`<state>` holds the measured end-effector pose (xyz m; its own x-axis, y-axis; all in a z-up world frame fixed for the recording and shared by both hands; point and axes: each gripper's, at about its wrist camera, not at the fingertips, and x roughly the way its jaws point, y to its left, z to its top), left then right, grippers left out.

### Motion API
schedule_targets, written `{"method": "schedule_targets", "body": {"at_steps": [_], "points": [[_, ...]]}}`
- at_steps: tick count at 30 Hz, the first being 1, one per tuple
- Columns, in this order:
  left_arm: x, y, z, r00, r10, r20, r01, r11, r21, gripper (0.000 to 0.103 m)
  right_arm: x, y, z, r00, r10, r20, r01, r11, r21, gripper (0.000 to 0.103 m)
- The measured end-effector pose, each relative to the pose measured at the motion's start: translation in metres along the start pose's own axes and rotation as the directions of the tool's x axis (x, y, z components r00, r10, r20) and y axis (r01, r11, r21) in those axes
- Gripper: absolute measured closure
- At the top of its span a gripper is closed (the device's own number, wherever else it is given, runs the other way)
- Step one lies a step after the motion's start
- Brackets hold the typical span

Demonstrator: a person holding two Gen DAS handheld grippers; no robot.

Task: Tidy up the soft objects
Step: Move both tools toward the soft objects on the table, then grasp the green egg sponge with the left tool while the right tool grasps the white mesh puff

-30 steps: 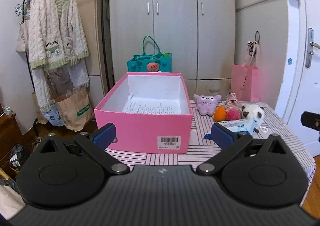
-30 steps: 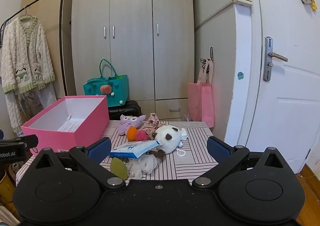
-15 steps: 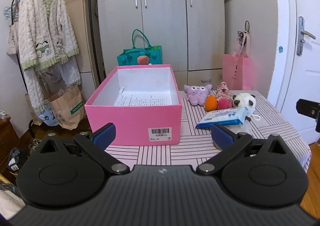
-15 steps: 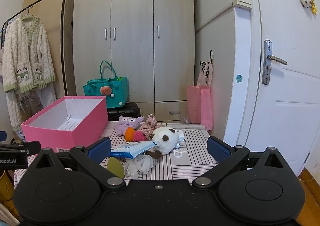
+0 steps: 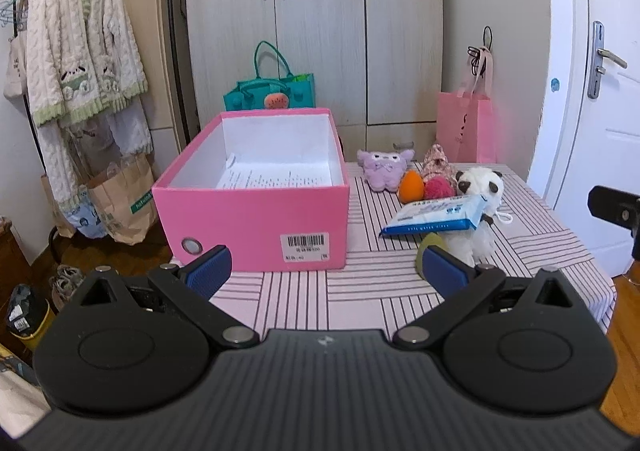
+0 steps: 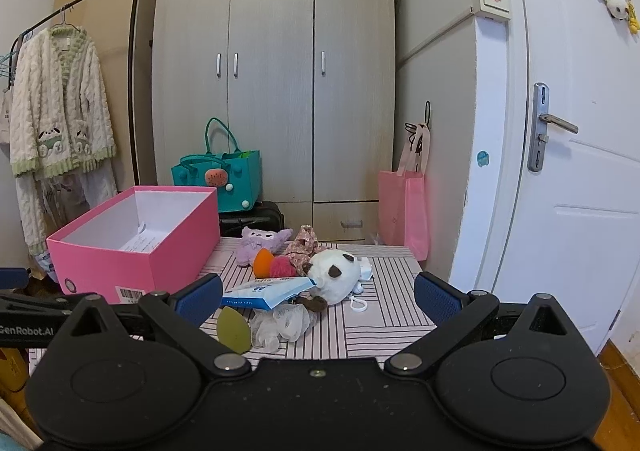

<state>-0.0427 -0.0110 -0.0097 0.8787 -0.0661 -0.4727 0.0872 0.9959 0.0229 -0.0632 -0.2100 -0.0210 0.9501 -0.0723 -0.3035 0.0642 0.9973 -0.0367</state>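
Left gripper (image 5: pixel 325 268): jaws spread wide, nothing between the blue pads, hovering off the near edge of the pink-and-white striped table (image 5: pixel 360 291). Compared with a second ago it has backed away from the table; the open pink cardboard box (image 5: pixel 256 207) sits smaller and further off in its view now. Right gripper (image 6: pixel 318 297): also spread, empty, has pulled back too, so more of the room shows in its view.

Meaning: no grasp started, both tools are lining up, task at zero by my read.

Box stands on the table's left part, holding only a printed paper sheet (image 5: pixel 276 177). No soft item inside yet.

Soft things all heaped right of the box, apart from it: purple plush owl (image 5: pixel 383 167) at the back, floral fabric doll (image 5: pixel 438 165) beside it, orange egg-shaped sponge (image 5: pixel 411 187) touching a pink fuzzy ball (image 5: pixel 438 188), white panda plush (image 5: pixel 478 187), blue-and-white wipes pack (image 5: pixel 436 215) leaning across the panda, olive-green sponge (image 6: pixel 234 329) and white mesh bath pouf (image 6: pixel 282 325) nearest the grippers.

Right gripper faces the heap more directly; likely first pick is the pouf or green sponge.
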Motion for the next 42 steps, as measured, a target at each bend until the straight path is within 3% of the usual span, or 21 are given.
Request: {"method": "schedule_targets", "body": {"at_steps": [24,31,37,42], "points": [[-0.002,0.002,-0.004,0.999,-0.024,-0.026,0.023,0.999,-0.027,0.0,0.003,-0.007,-0.016,0.998,0.001,-0.055,0.0,1.0,0.014,0.0],[0.01,0.005,0.0,0.999,-0.051,-0.019,0.05,0.997,-0.051,0.0,0.011,-0.004,-0.013,0.999,0.031,-0.034,-0.033,0.998,-0.056,0.0],[0.027,0.008,0.006,0.995,-0.096,-0.035,0.092,0.991,-0.1,0.0,0.031,-0.015,-0.012,0.993,0.11,-0.052,-0.113,0.993,-0.046,0.0],[0.042,0.001,0.011,0.997,-0.074,-0.03,0.071,0.994,-0.083,0.0,0.053,-0.02,-0.015,0.992,0.108,-0.069,-0.113,0.991,-0.075,0.0]]}}
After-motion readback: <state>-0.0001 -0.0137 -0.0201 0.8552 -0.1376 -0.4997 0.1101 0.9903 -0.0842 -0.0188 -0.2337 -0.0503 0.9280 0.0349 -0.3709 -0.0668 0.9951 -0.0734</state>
